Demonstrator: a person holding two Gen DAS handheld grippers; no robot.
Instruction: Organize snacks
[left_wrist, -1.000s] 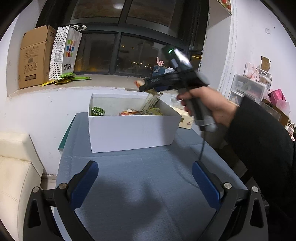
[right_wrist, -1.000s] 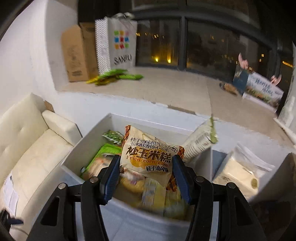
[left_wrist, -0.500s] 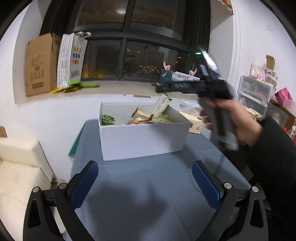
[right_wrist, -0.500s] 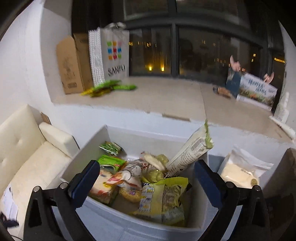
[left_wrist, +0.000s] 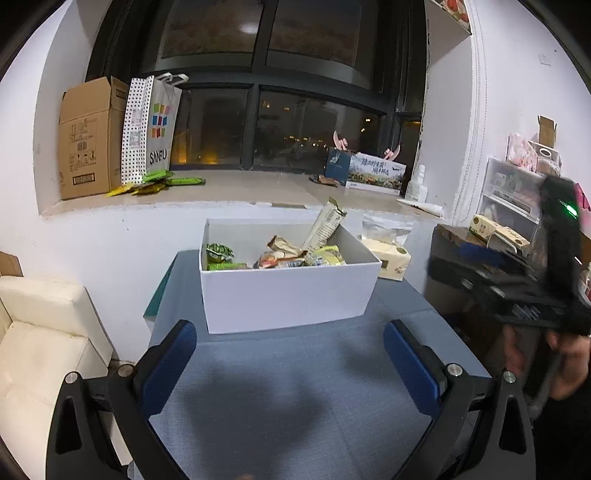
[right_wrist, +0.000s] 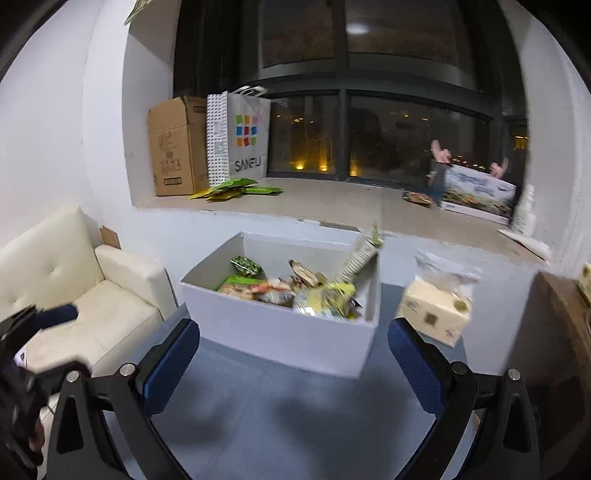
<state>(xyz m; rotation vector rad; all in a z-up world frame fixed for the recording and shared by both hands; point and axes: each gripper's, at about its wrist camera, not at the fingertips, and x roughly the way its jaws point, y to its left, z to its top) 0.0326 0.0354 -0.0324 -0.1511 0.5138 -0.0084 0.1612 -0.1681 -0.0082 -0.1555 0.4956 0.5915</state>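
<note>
Left tongs (left_wrist: 290, 360) spread wide, nothing between them, hovering over the near part of the blue-grey surface (left_wrist: 295, 387). White box (left_wrist: 288, 295) sits toward the far edge of the surface, by the wall under the window sill; snack packets (left_wrist: 291, 254) are piled inside, one tall pack (left_wrist: 325, 229) leaning upright at the box's far right corner. Tissue pack (left_wrist: 388, 258) just right of the box, at the far right corner of the surface. Right tongs (right_wrist: 293, 363) have just been opening and stand spread wide with nothing between them, off the surface's right edge in the left view, blurred, a hand (left_wrist: 554, 362) gripping the handle.
</note>
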